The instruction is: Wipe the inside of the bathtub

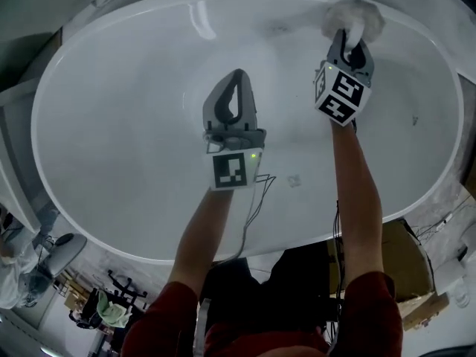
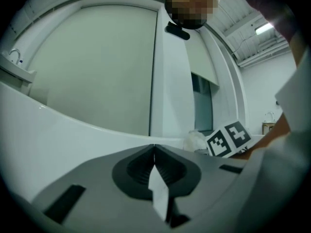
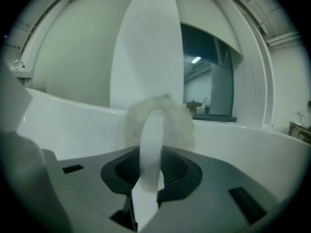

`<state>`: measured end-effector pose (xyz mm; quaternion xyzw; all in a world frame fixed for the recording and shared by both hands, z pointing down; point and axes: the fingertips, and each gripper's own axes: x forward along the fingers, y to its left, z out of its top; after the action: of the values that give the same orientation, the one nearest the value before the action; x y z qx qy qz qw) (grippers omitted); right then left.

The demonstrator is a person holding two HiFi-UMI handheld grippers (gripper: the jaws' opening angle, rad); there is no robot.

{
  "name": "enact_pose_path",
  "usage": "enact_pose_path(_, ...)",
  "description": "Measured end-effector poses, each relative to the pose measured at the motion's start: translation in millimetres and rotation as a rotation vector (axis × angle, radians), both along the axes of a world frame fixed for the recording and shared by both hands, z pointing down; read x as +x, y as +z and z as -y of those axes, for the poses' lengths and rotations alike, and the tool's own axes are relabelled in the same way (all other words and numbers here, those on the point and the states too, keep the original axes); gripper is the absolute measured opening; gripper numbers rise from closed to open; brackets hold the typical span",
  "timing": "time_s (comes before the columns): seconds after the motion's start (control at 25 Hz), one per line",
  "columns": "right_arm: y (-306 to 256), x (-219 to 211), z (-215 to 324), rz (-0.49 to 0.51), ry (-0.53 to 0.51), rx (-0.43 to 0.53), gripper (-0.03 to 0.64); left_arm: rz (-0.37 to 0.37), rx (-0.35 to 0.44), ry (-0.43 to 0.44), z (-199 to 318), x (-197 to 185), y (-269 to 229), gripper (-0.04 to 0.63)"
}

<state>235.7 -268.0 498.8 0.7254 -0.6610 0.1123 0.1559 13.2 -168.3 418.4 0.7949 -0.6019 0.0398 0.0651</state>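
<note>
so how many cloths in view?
1: a fluffy white cloth, clamped in the right gripper against the bathtub far wall; the left gripper holds none.

Plenty of room at the bathtub's [image 1: 119, 140] left end: bare white basin, nothing in the way. Over the tub's middle hangs the left gripper [image 1: 236, 80], jaws pressed together, and its thin cable [image 1: 257, 193] trails across the tub's near wall, so there's a snag on that side. A clear lane runs between it and the right gripper [image 1: 348, 36], which is up at the tub's far wall, clamped on a fluffy white cloth [image 1: 358, 12]. The cloth fills the spot under the far rim, and nothing passes there. The tub's right end is open too. Outside the near rim, a cardboard box [image 1: 405, 250] crowds the right-hand side.
</note>
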Motion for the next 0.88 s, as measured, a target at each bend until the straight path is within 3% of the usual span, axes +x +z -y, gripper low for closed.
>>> enact_pose_path(0.2,-8,-94,-4,0.002,-0.054,0.013,0.092,0.016,0.004,-0.065,-17,-88,-6,0.016)
enact_pose_path(0.4,-14,-158,-20,0.015,-0.137,0.019,0.092,0.031,0.002,-0.170,-53,-139,-14,0.015)
enact_pose_path(0.56,-15,-262,-7,0.008,-0.192,0.011,0.092,0.027,-0.001,-0.229,-52,-230,-19,0.015)
enact_pose_path(0.72,-11,-343,1,0.016,-0.226,0.003,0.092,0.021,-0.002,-0.263,-52,-297,-17,0.015)
enact_pose_path(0.8,-11,-372,2,0.011,-0.259,0.005,0.092,0.017,-0.008,-0.277,-56,-314,-15,0.015)
enact_pose_path(0.88,-12,-376,-3,0.012,-0.293,0.009,0.092,0.020,-0.014,-0.290,-67,-304,-14,0.015)
